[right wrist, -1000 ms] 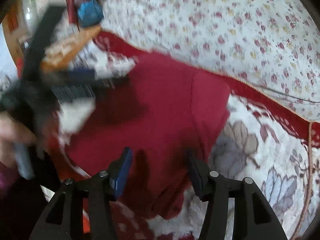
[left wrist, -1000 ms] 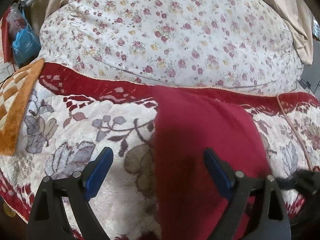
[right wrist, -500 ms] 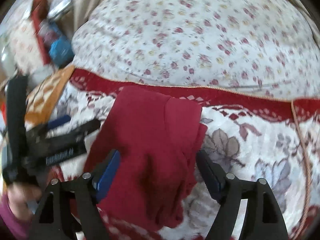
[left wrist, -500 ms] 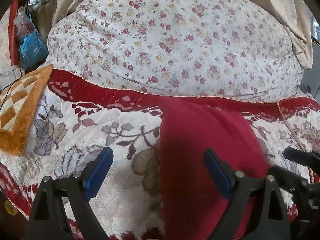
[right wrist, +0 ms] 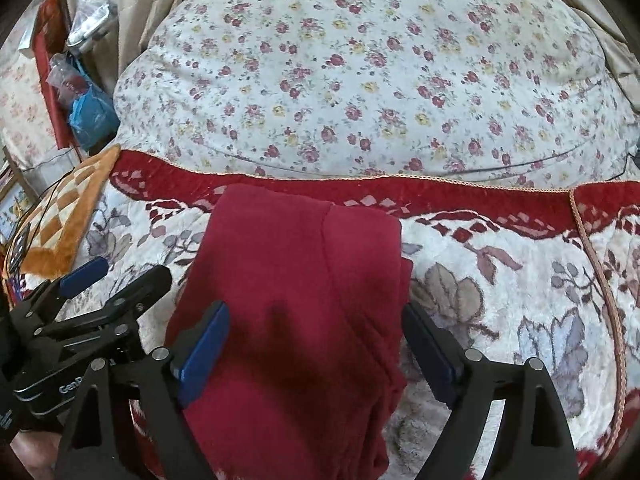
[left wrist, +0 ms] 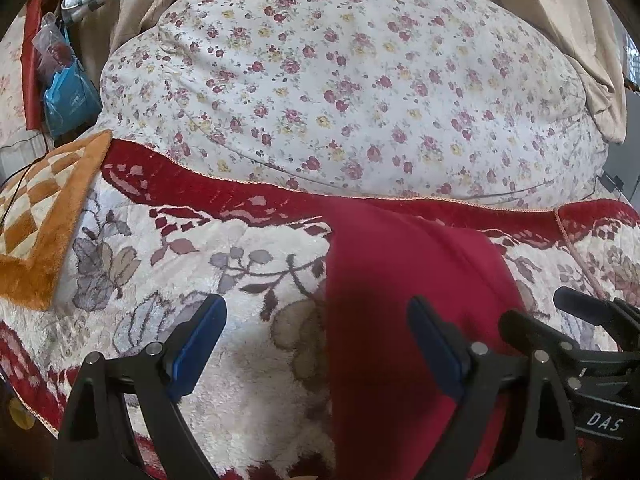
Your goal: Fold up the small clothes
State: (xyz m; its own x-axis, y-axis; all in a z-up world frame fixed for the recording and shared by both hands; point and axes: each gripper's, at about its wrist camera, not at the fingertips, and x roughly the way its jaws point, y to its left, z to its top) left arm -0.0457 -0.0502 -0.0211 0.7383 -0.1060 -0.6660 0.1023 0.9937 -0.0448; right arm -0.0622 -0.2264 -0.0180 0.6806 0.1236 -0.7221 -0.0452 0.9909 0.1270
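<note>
A dark red folded garment (right wrist: 304, 304) lies flat on the red-and-cream floral blanket (right wrist: 500, 288); it also shows in the left wrist view (left wrist: 400, 300). My right gripper (right wrist: 316, 344) is open and empty above the garment's near half. My left gripper (left wrist: 316, 340) is open and empty over the garment's left edge and the blanket (left wrist: 200, 264). The left gripper appears at the left of the right wrist view (right wrist: 96, 280). The right gripper appears at the right of the left wrist view (left wrist: 568, 320).
A big cushion with small flowers (left wrist: 360, 92) rises behind the blanket (right wrist: 380, 80). An orange checked mat (left wrist: 44, 220) lies at the left. A blue plastic bag (left wrist: 68, 100) and beige curtains (left wrist: 560, 20) stand further back.
Both grippers have pulled back and up from the garment. The right wrist view swung from a blurred close view to a steady one over the folded garment. Both grippers stay open.
</note>
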